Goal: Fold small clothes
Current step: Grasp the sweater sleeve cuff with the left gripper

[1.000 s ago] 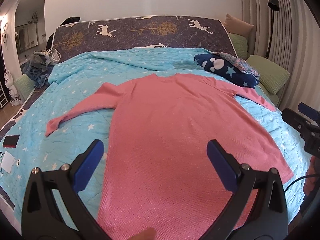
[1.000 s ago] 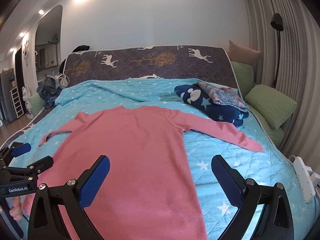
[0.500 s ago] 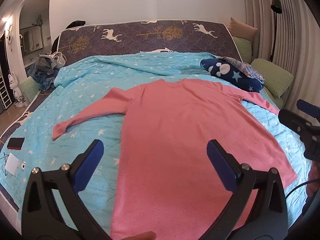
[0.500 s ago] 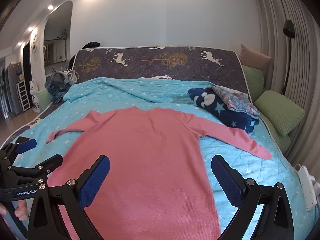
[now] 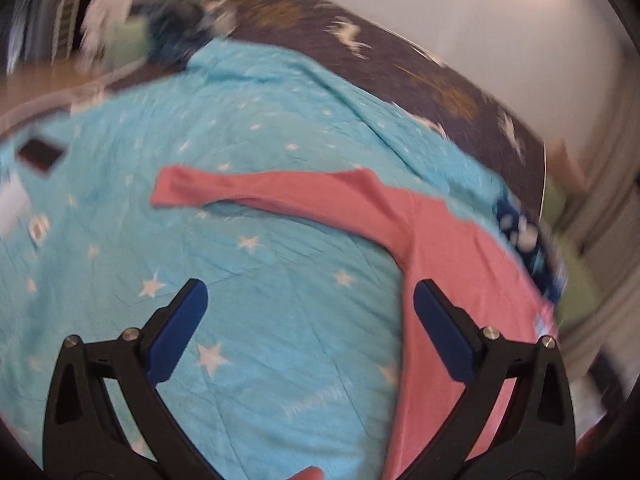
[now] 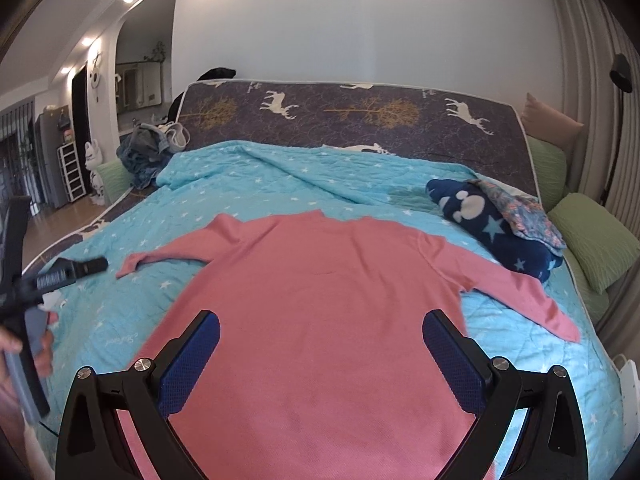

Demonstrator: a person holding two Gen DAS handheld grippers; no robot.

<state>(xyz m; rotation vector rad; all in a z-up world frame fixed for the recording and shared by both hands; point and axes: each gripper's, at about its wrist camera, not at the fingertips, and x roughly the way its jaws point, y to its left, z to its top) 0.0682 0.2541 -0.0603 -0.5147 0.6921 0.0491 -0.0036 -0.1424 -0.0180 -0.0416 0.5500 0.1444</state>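
A pink long-sleeved top (image 6: 320, 300) lies spread flat, front down or up cannot be told, across a turquoise star-print quilt (image 6: 248, 184) on a wide bed, both sleeves stretched out to the sides. The right gripper (image 6: 320, 344) hangs over the lower body of the garment, its blue-padded fingers (image 6: 188, 364) spread wide apart with nothing between them. The left gripper (image 5: 306, 332), seen in a motion-blurred, tilted frame from its own camera, is likewise spread wide and holds nothing; it hovers over bare quilt just beside the garment's left edge, with the left sleeve (image 5: 272, 196) lying outstretched ahead of it and its right finger over the pink fabric. From the right wrist camera the left gripper appears at the far left edge of the bed, near the cuff of that sleeve, gripped by a person's hand (image 6: 40, 348). A navy blanket with white stars and paw prints (image 6: 492, 228) sits rolled near the right sleeve, a patterned cloth (image 6: 520, 212) draped on top of it. Green pillows (image 6: 596, 240) line the right side of the bed beside a ribbed curtain. A dark headboard printed with white deer and golden trees (image 6: 352, 116) stands behind the quilt, and a heap of clothes (image 6: 148, 152) rests at its left end.
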